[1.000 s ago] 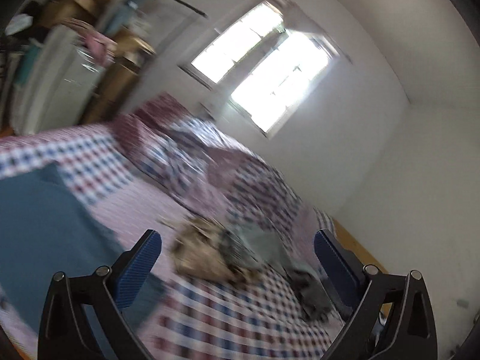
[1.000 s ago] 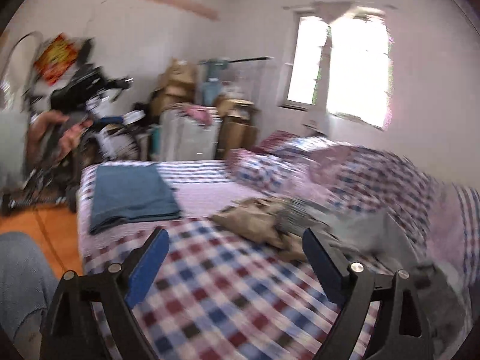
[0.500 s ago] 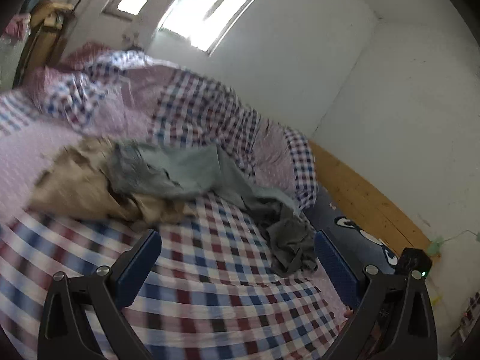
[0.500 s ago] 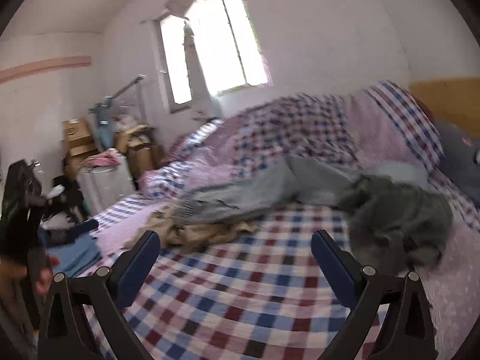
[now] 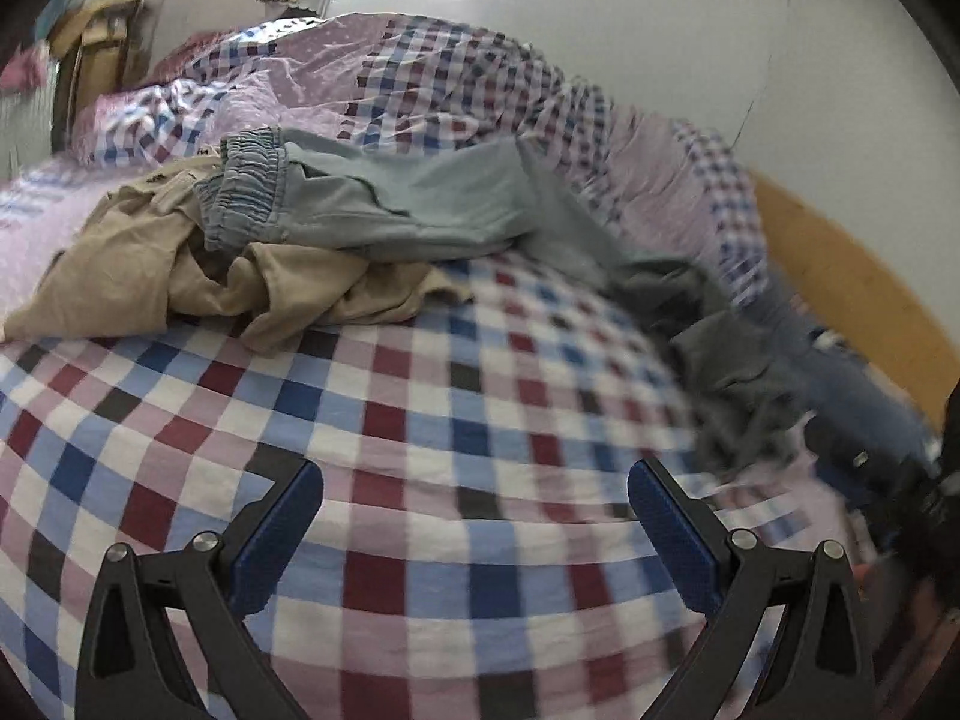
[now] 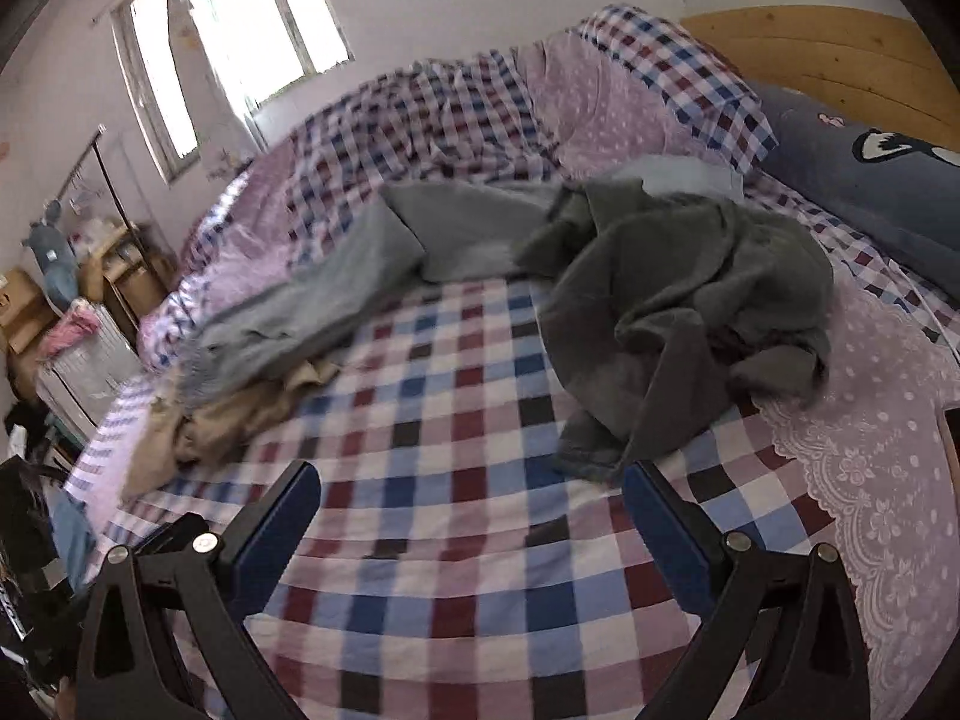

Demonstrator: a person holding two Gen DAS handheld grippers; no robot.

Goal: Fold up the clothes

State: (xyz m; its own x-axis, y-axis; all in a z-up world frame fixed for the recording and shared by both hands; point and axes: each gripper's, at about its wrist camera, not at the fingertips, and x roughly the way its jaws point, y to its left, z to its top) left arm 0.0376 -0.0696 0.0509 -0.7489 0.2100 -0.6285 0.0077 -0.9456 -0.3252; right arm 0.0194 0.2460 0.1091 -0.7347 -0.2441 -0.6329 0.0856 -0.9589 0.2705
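1. Since a second ago both views have swung off the room's far side and down onto the bed (image 5: 420,420); the search looks over, the pick about to start.
2. Left gripper (image 5: 474,516): jaws spread wide, nothing between them. Ahead and to its left lies the tan garment (image 5: 150,276), with the blue-grey trousers (image 5: 372,204) draped over it.
3. Ahead and to its right, blurred, sits the dark grey garment (image 5: 720,348).
4. Right gripper (image 6: 471,510): likewise released and empty. The dark grey garment (image 6: 690,300) lies just ahead, right of centre, nearest its right finger, probably the first piece to grab. Nothing here is folded yet.
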